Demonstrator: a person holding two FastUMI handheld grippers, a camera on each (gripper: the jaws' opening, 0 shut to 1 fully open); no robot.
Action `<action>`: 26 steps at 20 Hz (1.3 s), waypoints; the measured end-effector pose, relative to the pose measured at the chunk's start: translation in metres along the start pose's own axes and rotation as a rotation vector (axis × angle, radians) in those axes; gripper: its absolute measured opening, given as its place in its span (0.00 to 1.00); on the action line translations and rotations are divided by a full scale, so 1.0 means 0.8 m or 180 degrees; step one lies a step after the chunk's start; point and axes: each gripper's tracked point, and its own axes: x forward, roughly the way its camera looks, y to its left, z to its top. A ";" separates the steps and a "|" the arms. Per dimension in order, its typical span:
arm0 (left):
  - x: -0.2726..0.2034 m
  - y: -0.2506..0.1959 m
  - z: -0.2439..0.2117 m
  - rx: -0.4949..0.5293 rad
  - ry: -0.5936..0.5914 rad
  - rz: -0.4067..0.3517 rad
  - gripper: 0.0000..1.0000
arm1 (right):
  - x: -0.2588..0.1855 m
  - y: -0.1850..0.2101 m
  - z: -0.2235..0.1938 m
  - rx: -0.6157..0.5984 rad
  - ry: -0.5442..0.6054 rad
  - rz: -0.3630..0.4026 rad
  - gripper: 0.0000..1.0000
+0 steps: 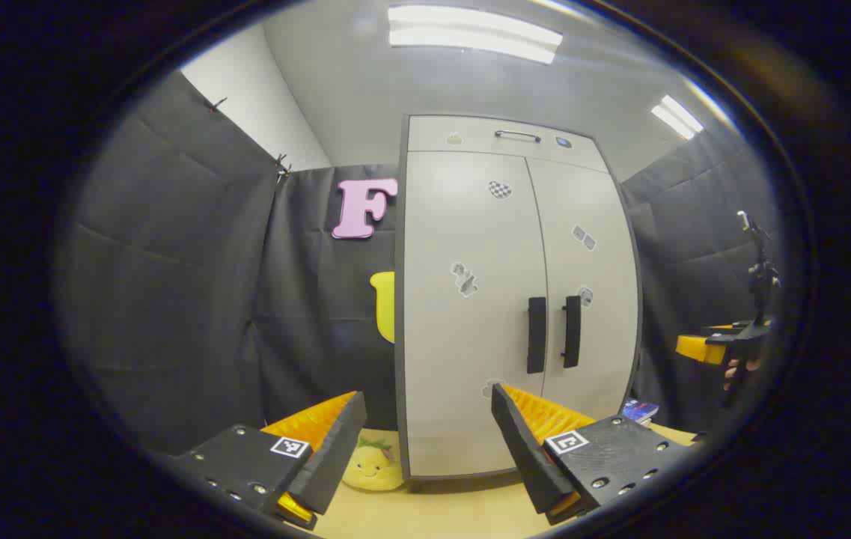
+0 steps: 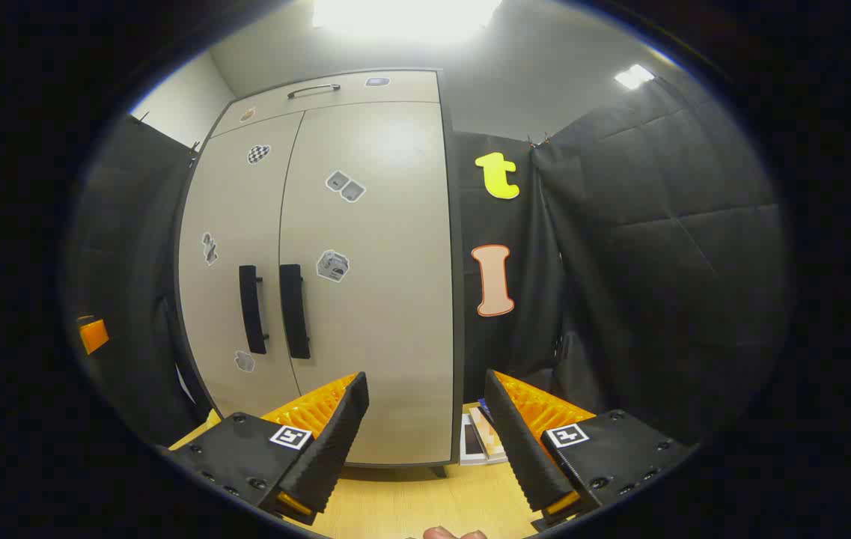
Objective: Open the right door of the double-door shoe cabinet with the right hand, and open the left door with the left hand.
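**Two grippers facing a closed double-door shoe cabinet**

Left gripper view: the left gripper (image 1: 429,430) is hovering with its two fingers spread wide, gripping nothing, well short of the shoe cabinet (image 1: 470,337). The cabinet is standing upright on a wooden floor (image 1: 440,509), both doors shut. The left door (image 1: 462,224) and right door (image 1: 590,217) are each carrying one vertical black handle: left handle (image 1: 536,335), right handle (image 1: 572,331), side by side at the centre seam. A top drawer (image 1: 500,138) is bearing one horizontal bar handle. Several small stickers are showing on the doors; any writing on them is too small to read. One yellow plush toy (image 1: 373,466) is lying at the cabinet's foot. The right gripper (image 1: 717,346) is showing at the far right edge.

Right gripper view: the right gripper (image 2: 425,430) is likewise standing wide open and holding nothing, apart from the cabinet. A few books (image 2: 479,442) are lying beside the cabinet's base.
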 end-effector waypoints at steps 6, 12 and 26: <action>-0.009 -0.002 -0.022 -0.0193 0.0139 -0.0064 1.00 | -0.007 0.009 -0.002 -0.0047 0.0054 0.0066 0.94; -0.007 0.004 -0.038 -0.0346 0.0235 0.0012 1.00 | -0.015 0.008 0.001 -0.0020 0.0079 0.0079 0.98; -0.027 0.010 -0.068 -0.0366 0.0440 0.0081 0.98 | 0.022 0.051 0.041 0.0087 -0.0018 0.0294 0.93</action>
